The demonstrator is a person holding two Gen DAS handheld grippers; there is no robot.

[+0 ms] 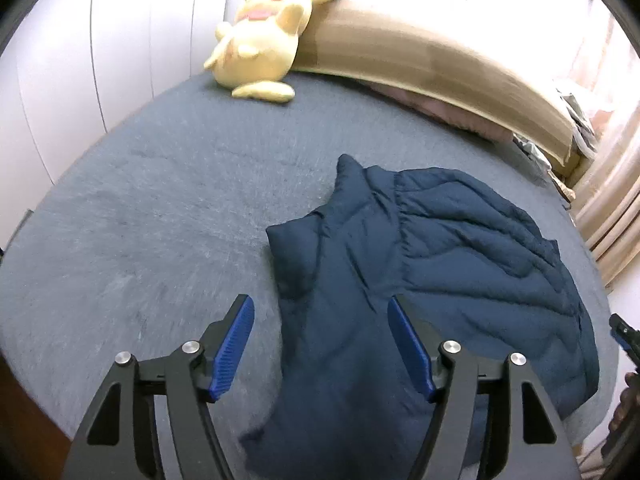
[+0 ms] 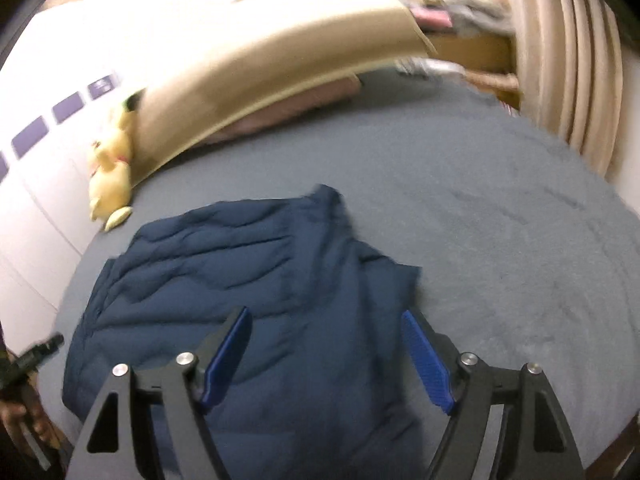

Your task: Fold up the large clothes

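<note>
We hover both the left claw point(image 1: 320, 344) and right claw point(image 2: 326, 356) released and empty above the navy jacket point(image 1: 420, 280), half folded on the bed point(image 1: 160, 200) beneath them, so next we likely regrasp an edge.

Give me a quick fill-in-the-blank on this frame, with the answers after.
1. The puffy jacket lying on the bed is dark ____.
2. The plush toy leaning by the beige headboard is ____ in colour.
3. The left gripper and the right gripper both have their jaws ____, with nothing pinched.

Missing words: blue; yellow; open
</note>
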